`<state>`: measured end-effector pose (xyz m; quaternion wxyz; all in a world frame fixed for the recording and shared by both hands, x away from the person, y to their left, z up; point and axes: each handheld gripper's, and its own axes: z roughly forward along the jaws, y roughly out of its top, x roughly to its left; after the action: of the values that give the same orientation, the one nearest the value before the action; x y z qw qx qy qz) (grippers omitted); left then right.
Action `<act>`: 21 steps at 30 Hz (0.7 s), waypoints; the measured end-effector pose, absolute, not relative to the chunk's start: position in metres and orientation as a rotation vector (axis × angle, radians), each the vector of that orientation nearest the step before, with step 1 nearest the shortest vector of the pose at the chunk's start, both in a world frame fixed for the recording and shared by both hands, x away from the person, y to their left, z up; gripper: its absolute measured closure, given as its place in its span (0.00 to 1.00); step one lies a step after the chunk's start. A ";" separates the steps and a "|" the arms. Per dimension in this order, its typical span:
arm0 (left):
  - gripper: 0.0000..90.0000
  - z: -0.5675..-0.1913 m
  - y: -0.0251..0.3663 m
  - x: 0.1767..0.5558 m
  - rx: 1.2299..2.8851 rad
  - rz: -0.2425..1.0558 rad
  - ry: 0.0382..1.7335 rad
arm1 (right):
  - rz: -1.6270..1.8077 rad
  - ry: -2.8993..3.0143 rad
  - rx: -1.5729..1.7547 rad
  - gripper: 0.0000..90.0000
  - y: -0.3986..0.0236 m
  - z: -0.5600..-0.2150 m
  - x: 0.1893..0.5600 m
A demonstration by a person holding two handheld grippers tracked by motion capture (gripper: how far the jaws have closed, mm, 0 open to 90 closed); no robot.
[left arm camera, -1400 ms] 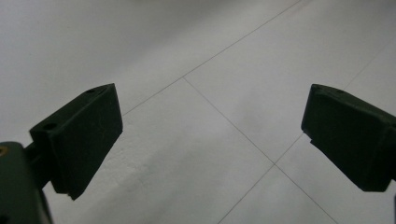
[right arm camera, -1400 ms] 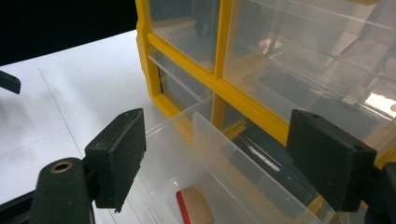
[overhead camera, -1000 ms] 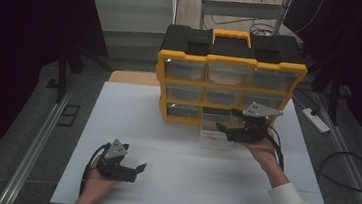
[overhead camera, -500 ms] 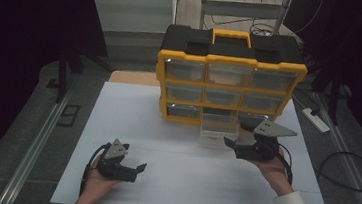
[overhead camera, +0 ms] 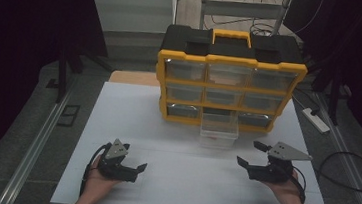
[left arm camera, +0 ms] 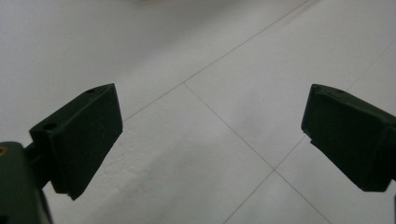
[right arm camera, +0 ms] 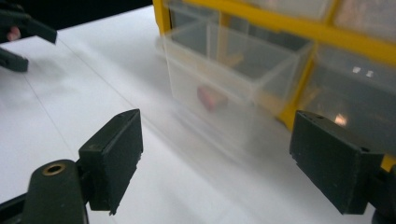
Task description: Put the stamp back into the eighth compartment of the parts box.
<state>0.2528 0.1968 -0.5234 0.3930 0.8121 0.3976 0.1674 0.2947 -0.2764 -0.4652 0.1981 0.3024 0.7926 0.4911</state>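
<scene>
High view: the right gripper (overhead camera: 256,158), jaws apart and empty, is now lying well back from the organizer (overhead camera: 230,79), having left its bottom-middle drawer (overhead camera: 219,129) pulled out; the left gripper (overhead camera: 136,172), jaws apart, is resting farther off. Left gripper view: jaws are standing apart over bare table (left arm camera: 196,56). Right gripper view: the drawer is holding a small reddish item (right arm camera: 211,98), likely the next pick.
</scene>
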 end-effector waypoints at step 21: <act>0.06 -0.524 0.197 0.254 2.063 0.428 1.011 | 1.300 2.246 0.917 0.19 -0.290 -0.487 0.298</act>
<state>0.2536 0.1972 -0.5241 0.3915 0.8122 0.3982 0.1687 0.2980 -0.2898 -0.4866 0.1932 0.3269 0.8007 0.4634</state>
